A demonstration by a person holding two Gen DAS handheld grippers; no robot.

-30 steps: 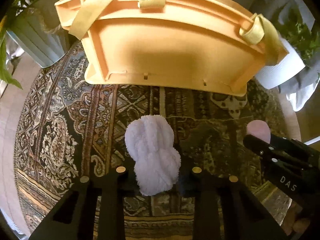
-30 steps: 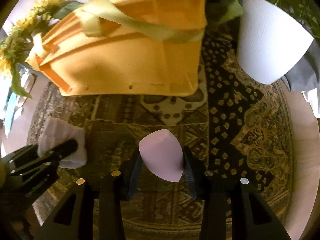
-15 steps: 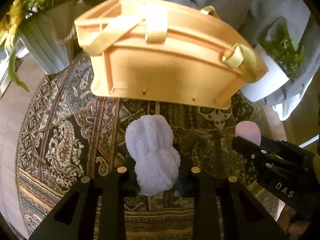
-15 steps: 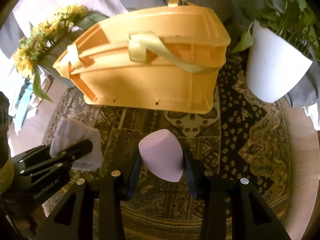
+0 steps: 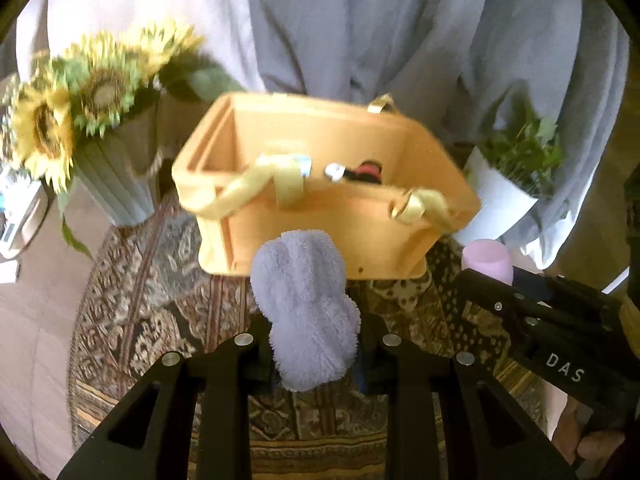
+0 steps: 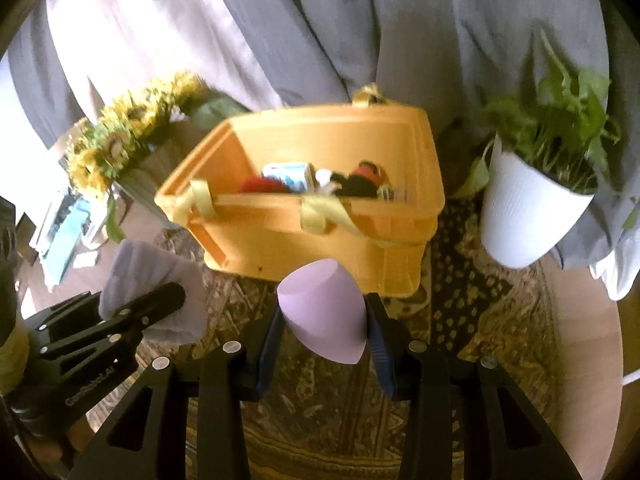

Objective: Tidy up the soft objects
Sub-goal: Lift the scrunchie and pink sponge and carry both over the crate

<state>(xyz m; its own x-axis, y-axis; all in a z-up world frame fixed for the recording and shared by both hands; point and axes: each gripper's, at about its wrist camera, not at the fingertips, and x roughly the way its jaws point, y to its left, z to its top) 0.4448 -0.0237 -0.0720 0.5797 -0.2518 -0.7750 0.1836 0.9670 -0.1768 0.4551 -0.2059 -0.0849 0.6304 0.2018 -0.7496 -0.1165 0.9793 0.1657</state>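
My left gripper [image 5: 312, 344] is shut on a fluffy white-lilac cloth roll [image 5: 304, 320], held above the patterned rug. My right gripper [image 6: 324, 332] is shut on a pink egg-shaped sponge [image 6: 324, 316]. An orange basket [image 5: 320, 196] with yellow strap handles stands ahead on the rug; its open top shows several small items inside [image 6: 320, 180]. The right gripper and sponge [image 5: 486, 260] show at the right of the left wrist view. The left gripper and cloth [image 6: 148, 296] show at the left of the right wrist view.
A grey pot of sunflowers [image 5: 92, 120] stands left of the basket. A white pot with a green plant [image 6: 528, 208] stands right of it. Grey curtains [image 6: 360, 32] hang behind. A patterned rug [image 5: 152, 312] covers the wooden floor.
Both grippers have risen with their loads, so the basket now looks smaller and lower and its open top and contents have come into view.
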